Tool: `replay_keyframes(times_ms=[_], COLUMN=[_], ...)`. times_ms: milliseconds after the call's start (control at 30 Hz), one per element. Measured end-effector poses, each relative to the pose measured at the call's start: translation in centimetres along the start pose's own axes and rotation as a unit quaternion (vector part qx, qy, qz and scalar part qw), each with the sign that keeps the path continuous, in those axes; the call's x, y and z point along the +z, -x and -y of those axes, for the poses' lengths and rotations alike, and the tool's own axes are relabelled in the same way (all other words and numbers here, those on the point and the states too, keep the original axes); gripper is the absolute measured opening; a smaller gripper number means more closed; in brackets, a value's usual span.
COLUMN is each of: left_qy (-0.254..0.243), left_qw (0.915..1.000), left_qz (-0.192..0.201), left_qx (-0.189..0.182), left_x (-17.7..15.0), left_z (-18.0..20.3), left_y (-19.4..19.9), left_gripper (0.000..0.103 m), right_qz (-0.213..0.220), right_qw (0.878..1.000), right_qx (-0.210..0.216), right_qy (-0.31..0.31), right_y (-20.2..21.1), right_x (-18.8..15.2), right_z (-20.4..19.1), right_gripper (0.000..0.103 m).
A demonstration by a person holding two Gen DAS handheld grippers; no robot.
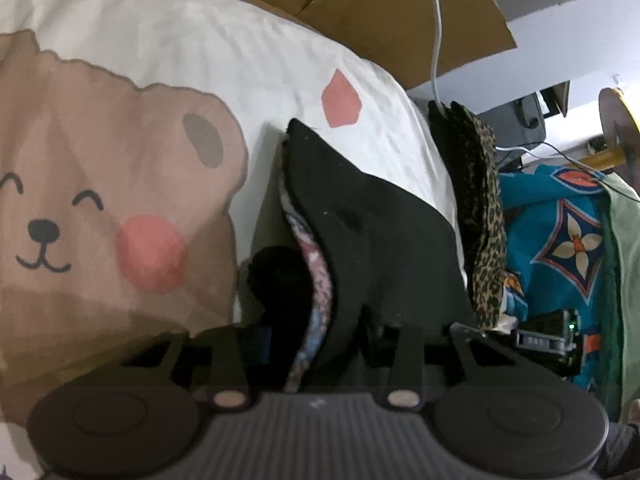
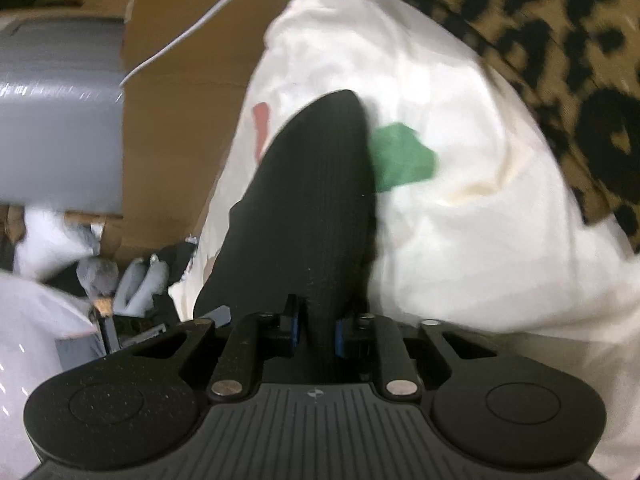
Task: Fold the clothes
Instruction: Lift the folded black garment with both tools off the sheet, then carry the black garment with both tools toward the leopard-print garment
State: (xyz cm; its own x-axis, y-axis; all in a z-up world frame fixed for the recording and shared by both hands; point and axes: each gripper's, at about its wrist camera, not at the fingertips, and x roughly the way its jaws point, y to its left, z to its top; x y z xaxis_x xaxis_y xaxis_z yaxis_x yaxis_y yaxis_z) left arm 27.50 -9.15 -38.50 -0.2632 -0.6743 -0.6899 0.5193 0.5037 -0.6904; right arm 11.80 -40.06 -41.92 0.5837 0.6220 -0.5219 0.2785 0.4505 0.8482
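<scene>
Left wrist view, from 9 o'clock across: a white sheet (image 1: 168,52) printed with a smiling brown bear (image 1: 100,200) covers the bed. At 6 o'clock the left gripper (image 1: 320,344) is pressed together on a black garment (image 1: 368,232), which rises toward 12 o'clock with a patterned lining (image 1: 316,280) showing along its left edge. Just beside it at 2 o'clock stands a leopard-print cloth (image 1: 484,208), then a blue patterned fabric (image 1: 560,240) at 3 o'clock. Brown cardboard (image 1: 400,12) and a white cable (image 1: 438,20) sit at 12 o'clock.

Right wrist view, from 9 o'clock: a grey box (image 2: 60,120) and cardboard (image 2: 180,120) are blurred. At 6 o'clock the right gripper (image 2: 316,332) pinches the black garment (image 2: 304,208) between its blue pads (image 2: 340,338); the fabric stands up over the white sheet (image 2: 480,220), partly covering a green print (image 2: 404,160). Leopard-print cloth (image 2: 560,60) fills 2 o'clock.
</scene>
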Motion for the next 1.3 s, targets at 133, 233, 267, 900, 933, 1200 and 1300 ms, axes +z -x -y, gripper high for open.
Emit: replay_keyframes(times_ms=[133,233,267,900,933,1200,1300], left_qy=[-0.006,0.007,0.014,-0.003,-0.006,-0.028,-0.031], left_qw=[0.9997,0.9999,0.9999,0.9972,0.9969,0.9937,0.992], left_qz=[0.0,-0.001,-0.001,0.027,0.033,0.068,0.086], left_qx=[0.024,0.015,0.009,0.069,0.071,0.084,0.087], left_x=[0.1,0.4,0.5,0.0,-0.1,-1.1,-1.4], left_z=[0.5,0.5,0.5,3.8,4.2,7.0,8.0], left_y=[-0.3,-1.0,-1.2,-0.2,0.1,2.4,3.3], left_gripper=[0.057,0.07,0.075,0.036,0.035,0.034,0.034], right_qz=[0.003,-0.003,-0.004,0.02,0.021,0.037,0.044], right_qw=[1.0,1.0,1.0,0.994,0.993,0.987,0.986], right_qx=[0.002,-0.019,-0.023,-0.108,-0.114,-0.125,-0.121], right_qy=[0.023,0.013,0.006,0.027,0.038,0.089,0.103], right_y=[0.4,-0.1,-0.4,-1.2,-1.1,0.0,0.5], right_x=[-0.2,0.0,0.1,0.2,0.1,-0.4,-0.3], right_z=[-1.5,-1.1,-0.8,-2.6,-3.0,-6.4,-7.4], right_gripper=[0.01,0.016,0.027,0.009,0.009,0.008,0.008])
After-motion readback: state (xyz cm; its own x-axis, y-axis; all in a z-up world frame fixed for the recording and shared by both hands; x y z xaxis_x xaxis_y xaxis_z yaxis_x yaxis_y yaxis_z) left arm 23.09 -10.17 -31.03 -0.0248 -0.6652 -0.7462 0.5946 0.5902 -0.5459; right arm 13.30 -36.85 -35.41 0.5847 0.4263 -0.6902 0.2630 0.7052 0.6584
